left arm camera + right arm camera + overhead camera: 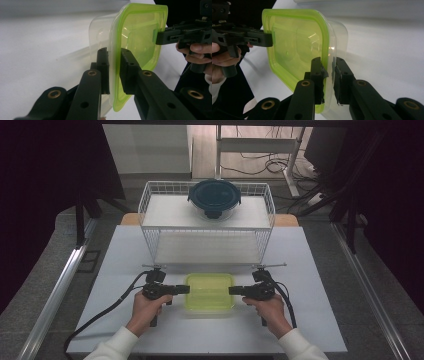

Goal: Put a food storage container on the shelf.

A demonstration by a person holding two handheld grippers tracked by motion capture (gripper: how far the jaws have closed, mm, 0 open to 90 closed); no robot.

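A clear rectangular container with a yellow-green lid (pixel 210 291) sits in the middle of the white table (pixel 310 320). My left gripper (pixel 186 289) clamps the lid's left rim and my right gripper (pixel 232 290) clamps its right rim, each held level by a hand. In the left gripper view the two black jaws of the left gripper (pixel 114 53) pinch the green rim of the container (pixel 140 32), with the right gripper (pixel 160 37) gripping the far edge. In the right gripper view the right gripper (pixel 328 61) is shut over the rim and clear wall of the container (pixel 297 42), opposite the left gripper (pixel 268 38).
A white wire shelf rack (pixel 150 205) stands at the back of the table, just beyond the container. A round glass bowl with a dark blue lid (pixel 214 196) rests on its top shelf. Black cables (pixel 105 312) trail from both grippers toward the table's front edge.
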